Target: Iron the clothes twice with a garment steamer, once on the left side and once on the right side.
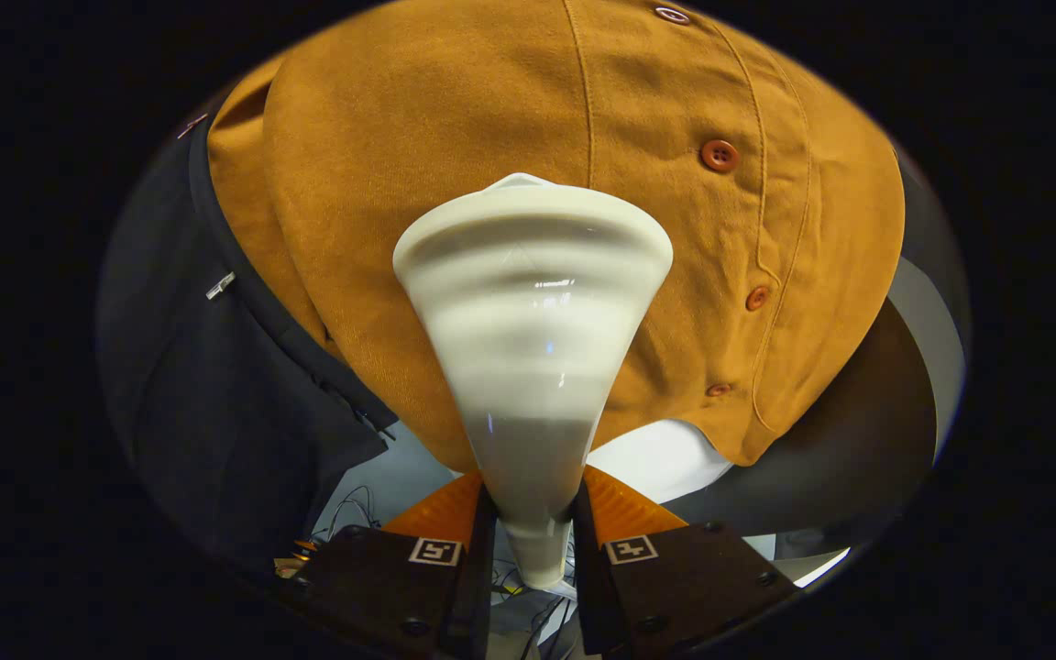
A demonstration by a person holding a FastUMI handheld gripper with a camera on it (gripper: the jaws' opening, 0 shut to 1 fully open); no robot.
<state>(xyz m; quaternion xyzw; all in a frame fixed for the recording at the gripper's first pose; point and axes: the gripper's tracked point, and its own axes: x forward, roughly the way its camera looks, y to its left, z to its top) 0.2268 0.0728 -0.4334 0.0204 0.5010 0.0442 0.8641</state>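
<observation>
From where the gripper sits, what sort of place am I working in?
Probably a clothes-steaming booth, not a lived-in room. A mustard buttoned shirt hangs beside a dark garment, the gripper has its jaws shut on a white garment steamer aimed at the shirt, and loose cables trail below.

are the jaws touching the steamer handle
Touching: the gripper view shows the gripper with both jaws pressed against the narrow neck of the steamer.
</observation>
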